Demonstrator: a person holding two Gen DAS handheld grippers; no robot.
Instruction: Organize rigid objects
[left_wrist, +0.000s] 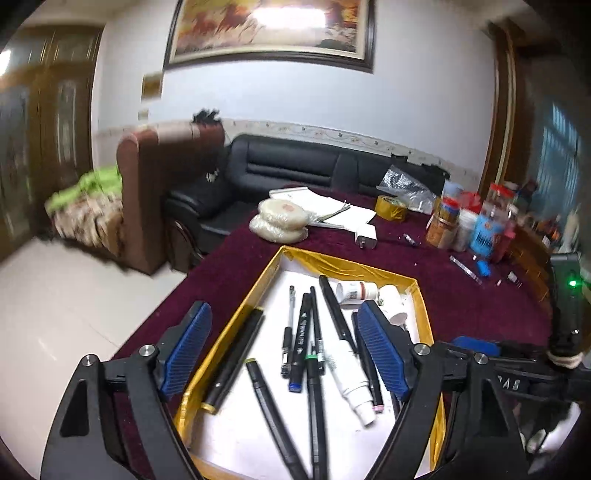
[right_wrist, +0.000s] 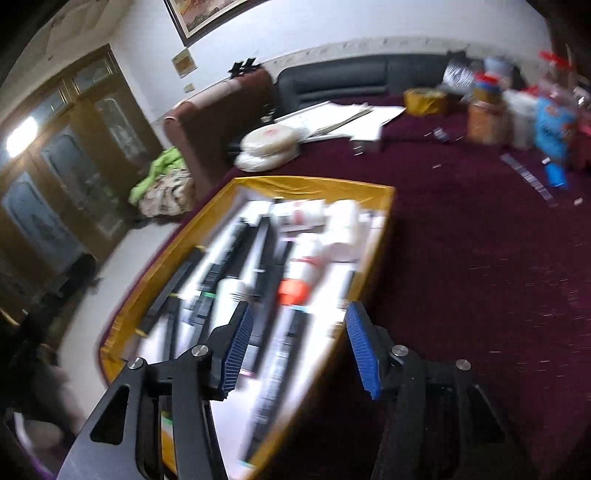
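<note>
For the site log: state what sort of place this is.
Likely a home living room: a black sofa, a framed painting on the wall, and a table under a maroon cloth.

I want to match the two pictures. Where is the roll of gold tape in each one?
Left wrist: the gold tape lies on the far part of the red cloth, right of middle, beside the papers.
Right wrist: the gold tape is near the top, right of middle, blurred.
Shared landmark: the yellow-edged tray of pens.
</note>
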